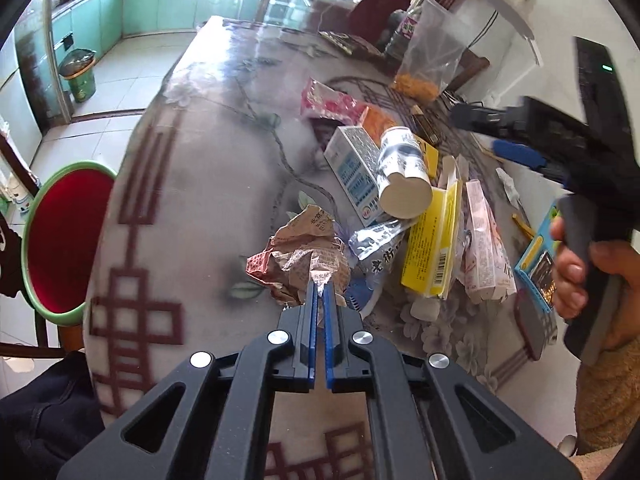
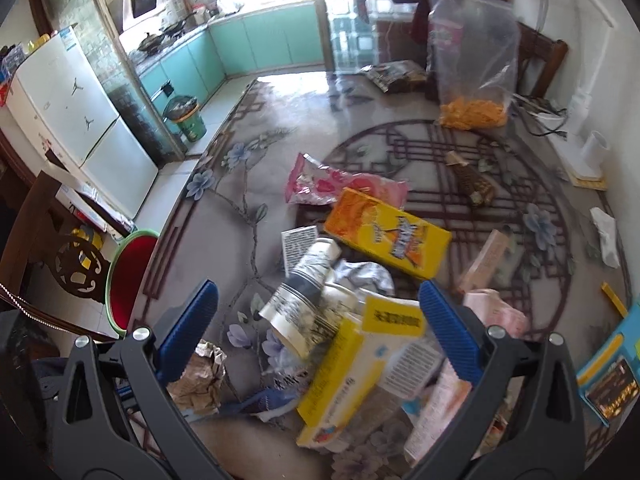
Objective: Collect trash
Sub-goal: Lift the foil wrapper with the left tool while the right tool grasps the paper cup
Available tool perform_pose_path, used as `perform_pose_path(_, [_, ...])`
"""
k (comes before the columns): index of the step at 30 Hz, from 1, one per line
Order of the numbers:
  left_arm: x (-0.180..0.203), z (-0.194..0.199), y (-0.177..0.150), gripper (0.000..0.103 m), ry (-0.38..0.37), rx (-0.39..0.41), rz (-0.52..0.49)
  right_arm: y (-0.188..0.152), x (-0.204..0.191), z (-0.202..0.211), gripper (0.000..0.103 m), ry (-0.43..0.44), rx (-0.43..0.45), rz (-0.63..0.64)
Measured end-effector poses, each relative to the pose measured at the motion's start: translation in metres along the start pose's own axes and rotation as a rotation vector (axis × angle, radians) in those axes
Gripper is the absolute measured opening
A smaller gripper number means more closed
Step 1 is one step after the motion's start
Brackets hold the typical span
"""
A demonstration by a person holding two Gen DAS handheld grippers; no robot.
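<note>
Kitchen behind has teal cabinets (image 2: 256, 40), a wok on the stove (image 2: 150, 42), and a white fridge (image 2: 72, 108). A green bin (image 2: 188, 118) sits on the floor tiles, a red-seated stool (image 1: 66, 240) beside the patterned table (image 1: 192, 184).

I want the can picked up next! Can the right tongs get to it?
Probably yes. The right tongs hang open right over the can, nothing covering it. The yellow box leans close beside it, though.

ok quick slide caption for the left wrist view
Left gripper shut on crumpled brown paper beside the trash pile on the patterned table.
</note>
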State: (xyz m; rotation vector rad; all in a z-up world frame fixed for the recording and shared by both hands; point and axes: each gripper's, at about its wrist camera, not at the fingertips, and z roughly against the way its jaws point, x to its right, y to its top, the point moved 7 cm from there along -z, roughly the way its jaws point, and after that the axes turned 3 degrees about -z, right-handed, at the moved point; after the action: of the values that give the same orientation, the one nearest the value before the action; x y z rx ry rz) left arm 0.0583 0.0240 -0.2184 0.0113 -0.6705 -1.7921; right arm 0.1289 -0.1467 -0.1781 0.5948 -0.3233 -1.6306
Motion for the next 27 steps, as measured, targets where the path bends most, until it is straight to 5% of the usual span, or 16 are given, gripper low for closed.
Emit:
perform_pose_path(8, [-0.007, 0.02, 0.007, 0.0, 0.018, 0.056, -0.002, -0.01, -0.002, -0.051, 0.087, -0.066, -0.109, 0.022])
perform_pose_path(12, [-0.009, 0.02, 0.009, 0.0, 0.023, 0.056, -0.001, -0.014, -0.004, -0.057, 0.047, -0.045, -0.13, 0.048])
perform_pose_path(14, [-0.01, 0.02, 0.01, 0.0, 0.025, 0.054, 0.001, -0.014, -0.005, -0.055, 0.038, -0.002, -0.133, 0.031])
perform_pose_path(16, [-0.011, 0.021, 0.012, 0.0, 0.027, 0.055, -0.001, -0.013, -0.008, -0.049, 0.018, 0.033, -0.116, 0.026])
perform_pose_path(27, [-0.024, 0.037, 0.023, 0.0, 0.07, 0.102, 0.018, -0.002, -0.014, -0.01, 0.008, 0.142, -0.024, 0.002])
